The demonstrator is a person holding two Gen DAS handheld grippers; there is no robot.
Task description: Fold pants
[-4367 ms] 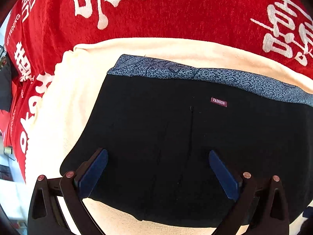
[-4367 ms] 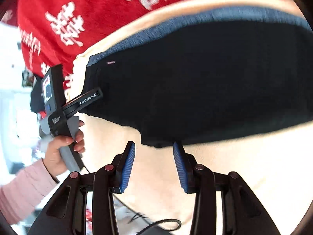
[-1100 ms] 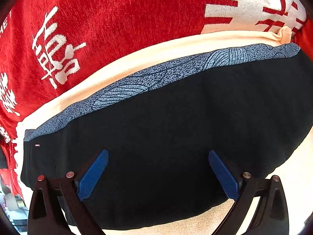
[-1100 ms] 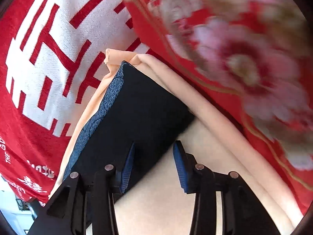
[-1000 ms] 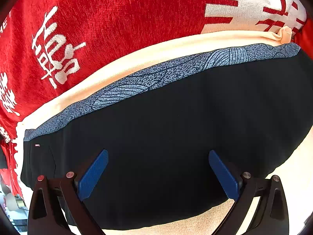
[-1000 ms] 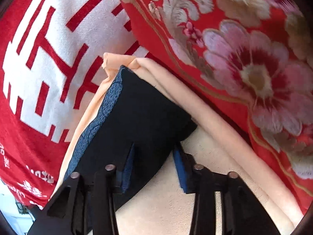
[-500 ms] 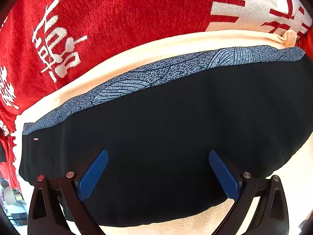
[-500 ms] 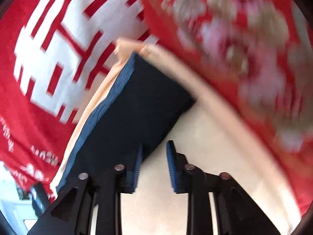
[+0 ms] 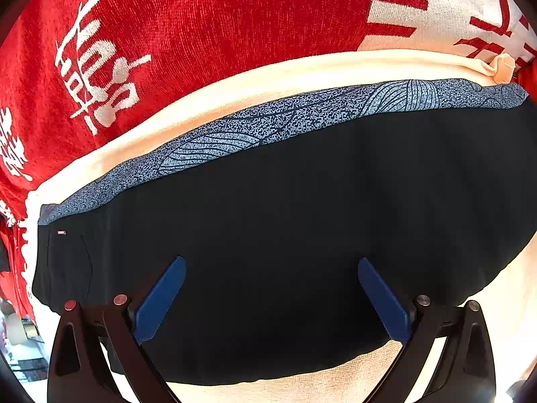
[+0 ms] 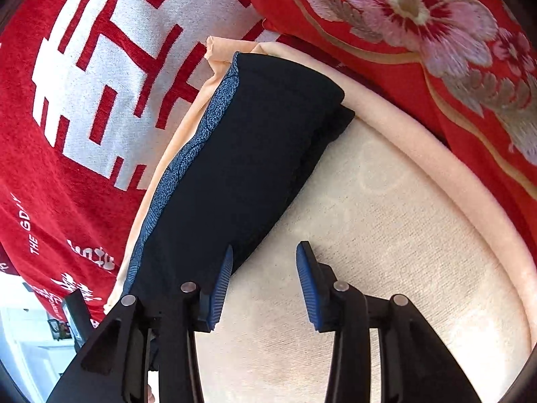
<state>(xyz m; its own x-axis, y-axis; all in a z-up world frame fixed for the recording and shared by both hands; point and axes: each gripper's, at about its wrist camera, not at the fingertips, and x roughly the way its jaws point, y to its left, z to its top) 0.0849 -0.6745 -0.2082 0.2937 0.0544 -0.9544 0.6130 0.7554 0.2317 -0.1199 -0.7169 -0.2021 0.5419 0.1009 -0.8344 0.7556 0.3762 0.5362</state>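
The pants (image 9: 285, 235), black with a speckled blue-grey waistband (image 9: 235, 131) along the far edge, are seen folded into a long flat band on a cream towel (image 10: 386, 218), which is spread over a red blanket with white lettering (image 9: 201, 27); in the right wrist view a red flowered cushion (image 10: 419, 16) lies beyond the towel's far right edge. The fabric looks soft and matte, and at the far end the layers are stacked unevenly, a lower layer peeking out past the upper one. From here the fold could be spoiled if that loose end is dragged or snagged, since the layers are judged to be held only by their own weight; a pad catching the near edge would likely peel the top layer back. The right tongs (image 10: 263, 285) have just been opening and are parted partway, with nothing between the pads, the left pad lying just at the band's near edge and bare towel under the gap. The left tongs (image 9: 272, 299) are spread wide above the middle of the band, and nothing is gripped.
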